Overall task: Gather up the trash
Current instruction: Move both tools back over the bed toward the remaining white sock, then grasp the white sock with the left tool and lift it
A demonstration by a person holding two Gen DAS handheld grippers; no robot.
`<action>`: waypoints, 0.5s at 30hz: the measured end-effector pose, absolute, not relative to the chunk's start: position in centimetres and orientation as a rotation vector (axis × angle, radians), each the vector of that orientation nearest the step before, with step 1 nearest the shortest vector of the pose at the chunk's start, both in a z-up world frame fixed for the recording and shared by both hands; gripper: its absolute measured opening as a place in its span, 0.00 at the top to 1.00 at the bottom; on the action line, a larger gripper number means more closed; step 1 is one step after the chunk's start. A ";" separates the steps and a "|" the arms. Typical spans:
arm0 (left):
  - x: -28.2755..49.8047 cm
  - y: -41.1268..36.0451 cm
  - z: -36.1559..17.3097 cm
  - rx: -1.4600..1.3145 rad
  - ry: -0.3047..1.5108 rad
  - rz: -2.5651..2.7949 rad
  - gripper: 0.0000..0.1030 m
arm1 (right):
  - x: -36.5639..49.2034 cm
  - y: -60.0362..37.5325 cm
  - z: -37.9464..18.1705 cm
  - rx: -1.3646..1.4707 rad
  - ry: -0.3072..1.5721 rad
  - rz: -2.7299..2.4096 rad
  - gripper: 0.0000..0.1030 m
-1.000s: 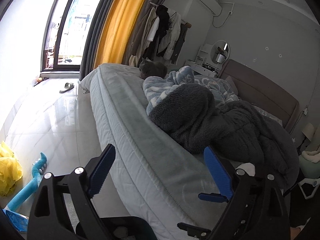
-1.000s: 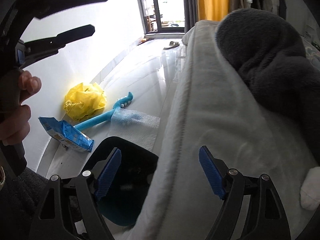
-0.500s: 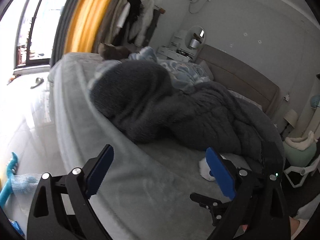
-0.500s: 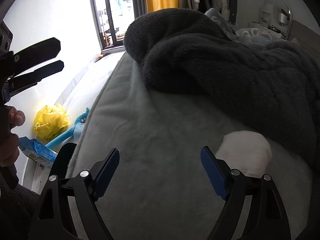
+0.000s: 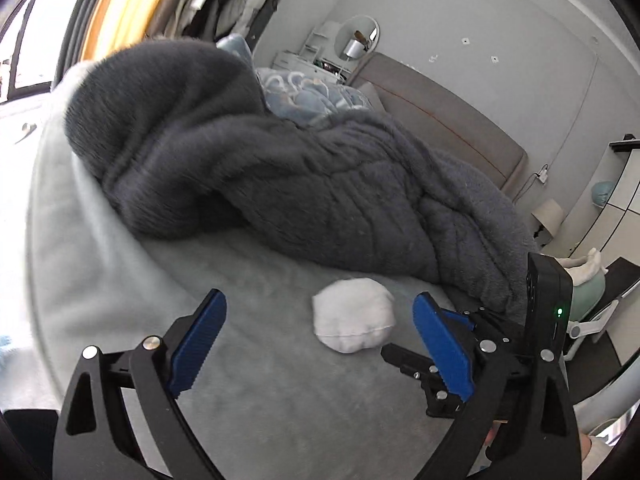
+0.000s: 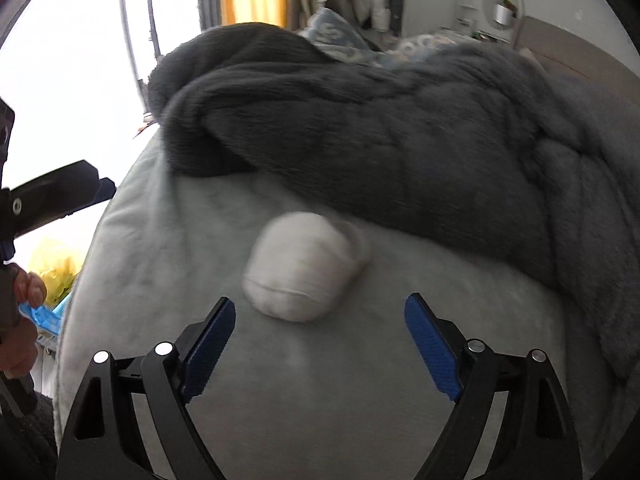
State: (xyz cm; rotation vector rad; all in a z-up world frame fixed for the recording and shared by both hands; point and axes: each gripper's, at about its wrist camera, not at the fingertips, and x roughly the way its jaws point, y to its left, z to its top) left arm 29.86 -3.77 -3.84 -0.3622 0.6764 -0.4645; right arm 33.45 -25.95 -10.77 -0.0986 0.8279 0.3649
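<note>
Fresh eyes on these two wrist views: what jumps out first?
A white crumpled wad lies alone on the pale grey bedsheet, just ahead of the right gripper, whose jaws have just been opening with nothing between them. Behind it a dark grey fluffy blanket is heaped across the bed. The left gripper also hangs open over the sheet, the wad slightly right of its centre.

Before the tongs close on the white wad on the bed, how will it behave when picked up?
The white wad looks crumpled and soft, so it will probably squash rather than resist. It seems light, barely denting the bed cover. Its rounded shape might roll slightly if nudged.
</note>
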 end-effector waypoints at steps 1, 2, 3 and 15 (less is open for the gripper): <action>30.1 -4.3 -4.2 -0.368 0.688 -0.472 0.07 | 33.7 -26.7 -10.9 -0.089 0.834 0.357 0.15; 30.2 -4.6 -4.5 -0.371 0.695 -0.476 0.07 | 33.8 -27.5 -11.1 -0.077 0.840 0.346 0.15; 30.4 -5.0 -4.8 -0.374 0.700 -0.482 0.07 | 33.8 -28.0 -11.2 -0.069 0.845 0.338 0.15; 32.3 -8.2 -7.7 -0.417 0.753 -0.516 0.07 | 33.9 -31.6 -11.8 -0.012 0.869 0.325 0.15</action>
